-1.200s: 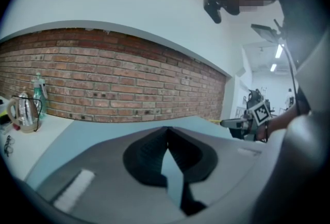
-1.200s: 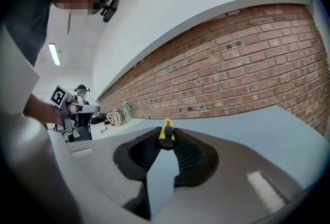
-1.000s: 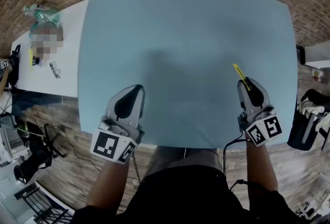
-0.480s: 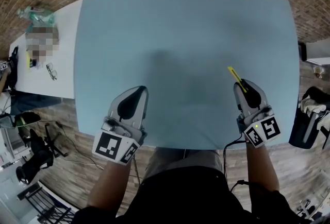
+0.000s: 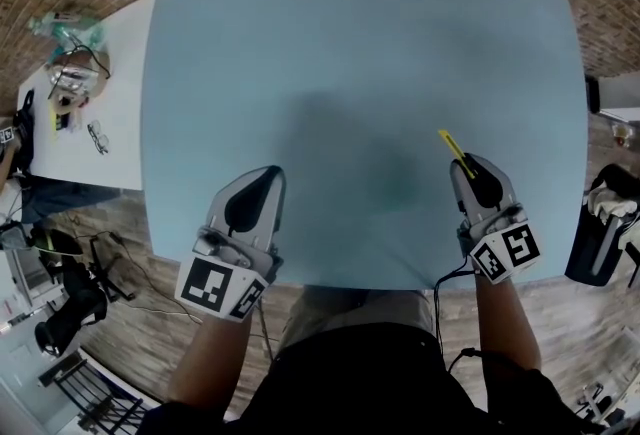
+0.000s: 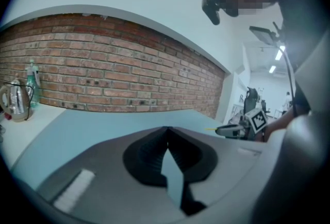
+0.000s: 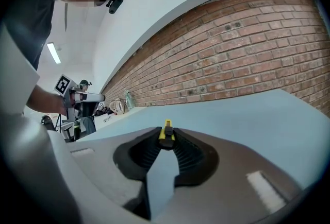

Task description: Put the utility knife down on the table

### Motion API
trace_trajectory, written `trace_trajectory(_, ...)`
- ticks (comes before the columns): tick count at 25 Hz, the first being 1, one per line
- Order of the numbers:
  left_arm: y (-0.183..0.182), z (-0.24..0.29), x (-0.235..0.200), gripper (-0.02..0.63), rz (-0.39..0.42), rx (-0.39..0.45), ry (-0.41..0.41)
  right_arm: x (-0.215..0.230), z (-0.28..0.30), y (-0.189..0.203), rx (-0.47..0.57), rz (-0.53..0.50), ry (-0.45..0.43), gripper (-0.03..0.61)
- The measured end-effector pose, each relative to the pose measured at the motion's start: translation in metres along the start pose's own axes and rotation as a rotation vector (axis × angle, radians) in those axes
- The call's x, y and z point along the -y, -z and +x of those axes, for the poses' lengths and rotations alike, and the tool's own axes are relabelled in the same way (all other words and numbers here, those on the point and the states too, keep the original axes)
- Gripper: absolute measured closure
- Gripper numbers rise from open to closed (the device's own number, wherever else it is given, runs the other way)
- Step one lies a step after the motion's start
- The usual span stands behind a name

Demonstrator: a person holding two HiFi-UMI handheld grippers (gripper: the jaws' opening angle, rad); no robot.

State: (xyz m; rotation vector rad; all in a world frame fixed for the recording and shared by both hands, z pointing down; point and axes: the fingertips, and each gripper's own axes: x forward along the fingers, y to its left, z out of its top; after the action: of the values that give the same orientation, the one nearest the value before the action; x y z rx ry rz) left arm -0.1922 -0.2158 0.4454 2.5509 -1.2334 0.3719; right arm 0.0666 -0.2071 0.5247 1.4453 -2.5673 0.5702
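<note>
Right gripper (image 5: 470, 163): clenched on the utility knife (image 5: 455, 148), near the blue table's (image 5: 350, 43) edge at 4 o'clock.
Utility knife: yellow, pinched at the jaw tips, its free end pointing toward 11 o'clock over the tabletop; whether it touches the table cannot be told.
Left gripper (image 5: 266, 173): jaws closed tip to tip on nothing, near the table's edge at 7 o'clock.
White side table (image 5: 115, 113): at 9 o'clock, carrying small clutter.
</note>
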Motion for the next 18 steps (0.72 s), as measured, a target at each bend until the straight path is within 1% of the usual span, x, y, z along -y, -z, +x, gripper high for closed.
trace_trajectory(9,0.011,0.0,-0.003,0.609,-0.005,-0.026,0.008,0.002,0.009,0.015,-0.018,0.026,0.007,0.505)
trace_trajectory(18,0.021,0.001,-0.001,0.609,-0.019,-0.042,0.016,0.005,0.016,0.031,-0.051,0.012,0.017,0.505)
